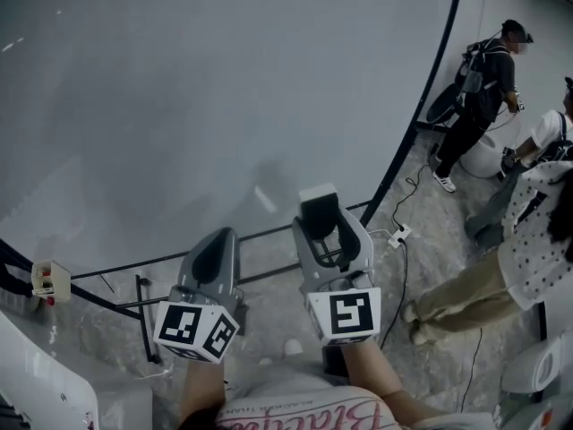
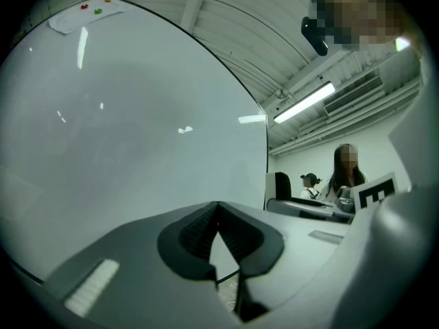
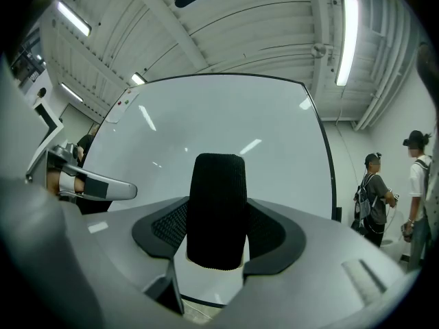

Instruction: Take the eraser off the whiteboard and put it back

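Head view: the broad, smooth pale-grey whiteboard (image 1: 224, 88) fills the upper left. Its thin black frame (image 1: 434, 83) curves down to the mottled concrete floor (image 1: 430, 240), with open room at the right.

Left gripper view: the left hand-held gripper (image 2: 218, 208) has its ribbed dark pads together, with nothing between them.

Right gripper view: the right hand-held gripper (image 3: 218, 218) is clamped on the black, fuzzy oblong eraser (image 3: 218, 184), held before the board.

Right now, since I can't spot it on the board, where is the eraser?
The eraser is clamped in the right gripper, in front of the whiteboard; in the head view it sits right of the left gripper.
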Action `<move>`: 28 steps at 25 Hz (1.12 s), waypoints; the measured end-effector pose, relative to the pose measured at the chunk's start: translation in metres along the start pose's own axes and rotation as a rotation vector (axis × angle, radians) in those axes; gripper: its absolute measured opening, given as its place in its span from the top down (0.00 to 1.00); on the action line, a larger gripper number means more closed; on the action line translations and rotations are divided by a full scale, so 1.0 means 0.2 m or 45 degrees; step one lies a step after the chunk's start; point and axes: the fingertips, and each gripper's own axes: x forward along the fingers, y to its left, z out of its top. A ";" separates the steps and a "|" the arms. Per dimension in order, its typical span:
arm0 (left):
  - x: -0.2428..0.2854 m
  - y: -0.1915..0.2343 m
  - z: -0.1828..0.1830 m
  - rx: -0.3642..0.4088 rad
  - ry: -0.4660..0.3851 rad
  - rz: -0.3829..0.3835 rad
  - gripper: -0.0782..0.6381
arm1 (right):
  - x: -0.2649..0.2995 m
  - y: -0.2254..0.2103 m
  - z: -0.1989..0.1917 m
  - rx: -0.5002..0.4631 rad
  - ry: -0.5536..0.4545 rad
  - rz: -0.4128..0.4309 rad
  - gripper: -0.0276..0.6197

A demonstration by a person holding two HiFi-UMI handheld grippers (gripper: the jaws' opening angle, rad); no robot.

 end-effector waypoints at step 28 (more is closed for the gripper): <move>0.02 0.03 0.01 -0.021 0.024 -0.024 0.89 | 0.06 0.01 0.05 0.001 -0.003 -0.010 0.58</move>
